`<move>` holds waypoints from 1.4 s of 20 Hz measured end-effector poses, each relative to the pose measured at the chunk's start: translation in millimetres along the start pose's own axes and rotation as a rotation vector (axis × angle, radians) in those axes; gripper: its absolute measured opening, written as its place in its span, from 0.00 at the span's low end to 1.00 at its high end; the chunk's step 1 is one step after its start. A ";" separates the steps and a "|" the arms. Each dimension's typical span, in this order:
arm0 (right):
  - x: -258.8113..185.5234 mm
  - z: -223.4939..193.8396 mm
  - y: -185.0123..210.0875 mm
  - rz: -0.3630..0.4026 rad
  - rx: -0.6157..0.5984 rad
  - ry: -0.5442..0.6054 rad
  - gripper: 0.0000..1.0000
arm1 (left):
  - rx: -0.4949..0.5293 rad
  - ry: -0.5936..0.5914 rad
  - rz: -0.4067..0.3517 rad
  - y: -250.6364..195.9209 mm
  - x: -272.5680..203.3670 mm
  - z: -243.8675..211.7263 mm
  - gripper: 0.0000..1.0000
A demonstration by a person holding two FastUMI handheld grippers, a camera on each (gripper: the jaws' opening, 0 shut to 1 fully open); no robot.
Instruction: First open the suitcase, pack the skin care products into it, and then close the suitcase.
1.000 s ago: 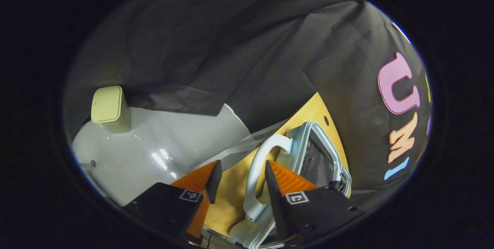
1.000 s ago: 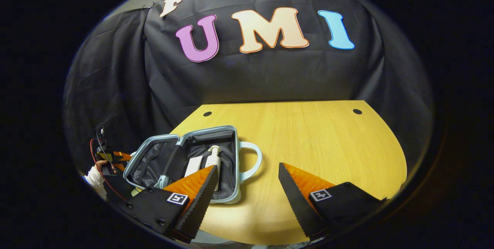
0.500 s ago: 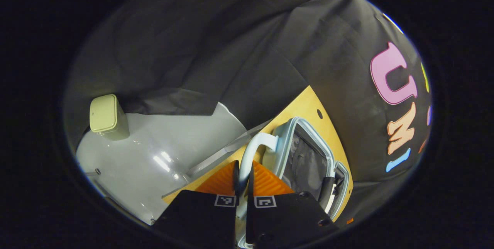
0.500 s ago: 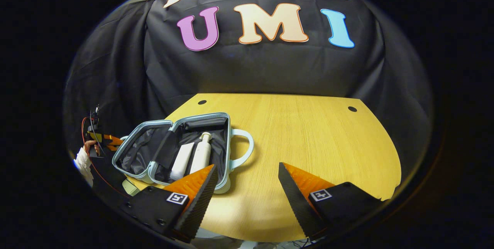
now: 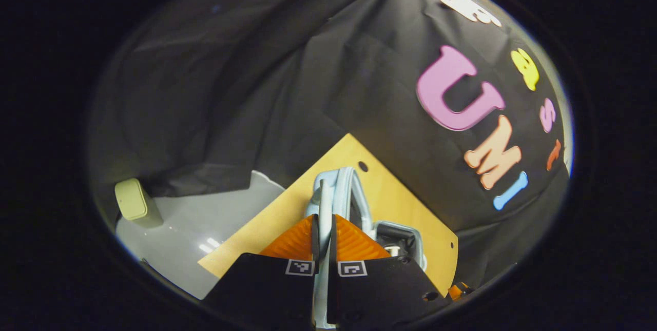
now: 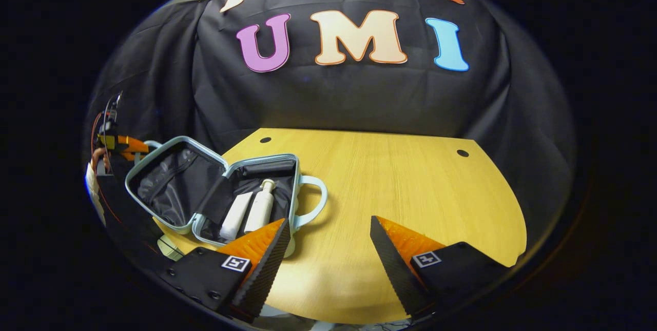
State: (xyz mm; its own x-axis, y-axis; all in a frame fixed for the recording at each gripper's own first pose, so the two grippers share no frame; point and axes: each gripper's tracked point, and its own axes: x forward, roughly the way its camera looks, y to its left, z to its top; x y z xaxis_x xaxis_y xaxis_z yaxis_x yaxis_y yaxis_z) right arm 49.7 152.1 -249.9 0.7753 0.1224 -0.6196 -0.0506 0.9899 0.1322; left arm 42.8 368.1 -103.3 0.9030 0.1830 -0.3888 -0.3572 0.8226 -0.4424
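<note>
The pale blue suitcase (image 6: 296, 187) lies open on the left of the wooden table (image 6: 400, 182). Its lid (image 6: 169, 182) stands tilted up from the table. A white tube (image 6: 235, 215) and a white pump bottle (image 6: 259, 208) lie side by side in the base. In the left gripper view my left gripper (image 5: 323, 228) is shut on the lid's handle (image 5: 322, 200), and I see the lid (image 5: 351, 192) edge-on behind it. That left gripper (image 6: 134, 145) also shows far left in the right gripper view, held by a hand. My right gripper (image 6: 328, 233) hangs open over the table's front, holding nothing.
The base's own handle (image 6: 314, 202) sticks out toward the middle of the table. A beige bin (image 5: 131, 200) stands on the grey floor (image 5: 205, 223) beyond the table's left edge. The wooden table (image 5: 390, 192) has bare surface to the right of the suitcase.
My left gripper closed on the lid's handle and raised the lid off the table, swinging it up toward the base. The right gripper has stayed open and nearly still.
</note>
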 end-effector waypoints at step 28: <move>-82.0 -12.6 -174.6 -0.189 0.125 -0.044 0.98 | 0.548 0.450 -0.204 -308.5 149.0 -315.3 0.04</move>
State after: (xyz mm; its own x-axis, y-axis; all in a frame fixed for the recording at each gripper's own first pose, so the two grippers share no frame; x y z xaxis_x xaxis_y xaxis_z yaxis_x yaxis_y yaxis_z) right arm -13.0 -30.0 -232.0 0.7904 -0.0700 -0.6086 0.1740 0.9782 0.1135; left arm 212.2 -28.2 -279.6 0.7112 -0.1442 -0.6881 0.0845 0.9892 -0.1199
